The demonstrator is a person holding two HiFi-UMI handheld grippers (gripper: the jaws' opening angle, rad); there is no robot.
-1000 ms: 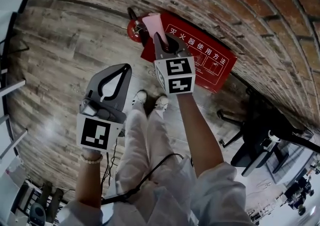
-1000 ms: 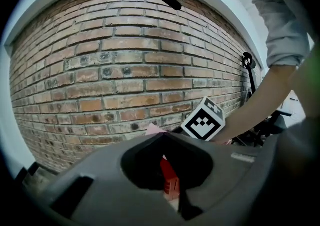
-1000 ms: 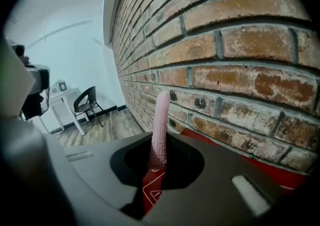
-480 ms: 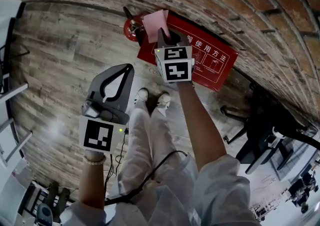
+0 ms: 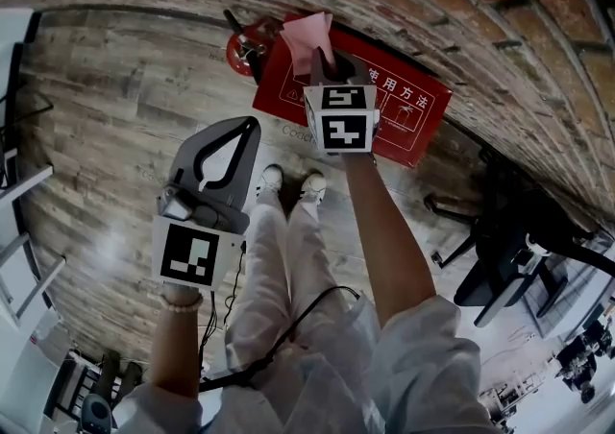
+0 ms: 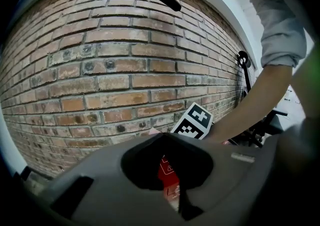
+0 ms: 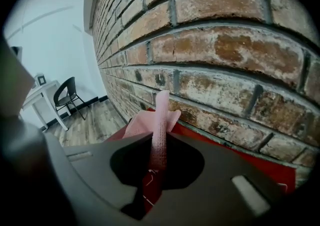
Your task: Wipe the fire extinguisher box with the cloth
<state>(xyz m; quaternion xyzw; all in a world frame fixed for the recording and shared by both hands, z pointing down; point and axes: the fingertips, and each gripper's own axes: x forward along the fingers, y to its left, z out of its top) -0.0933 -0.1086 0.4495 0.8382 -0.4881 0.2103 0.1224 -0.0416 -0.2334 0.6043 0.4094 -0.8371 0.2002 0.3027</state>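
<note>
A red fire extinguisher box [image 5: 404, 120] with white print stands on the floor against the brick wall; it also shows in the right gripper view [image 7: 280, 170]. My right gripper [image 5: 323, 62] is over its left part, shut on a pink cloth [image 5: 306, 36] that sticks out past the jaws, seen close up in the right gripper view [image 7: 160, 125]. My left gripper [image 5: 233, 137] hangs lower left, apart from the box, jaws together with nothing between them [image 6: 172, 190]. A sliver of the red box [image 6: 167, 175] shows through its jaw opening.
A red fire extinguisher [image 5: 245, 46] lies left of the box. The brick wall [image 5: 432, 10] runs behind. A dark chair [image 5: 500, 259] stands at the right, the person's feet [image 5: 288, 187] below the box. A chair and desk [image 7: 60, 97] stand far off.
My right gripper with the pink cloth has shifted slightly right along the box's top. The left gripper has stayed about where it was.
</note>
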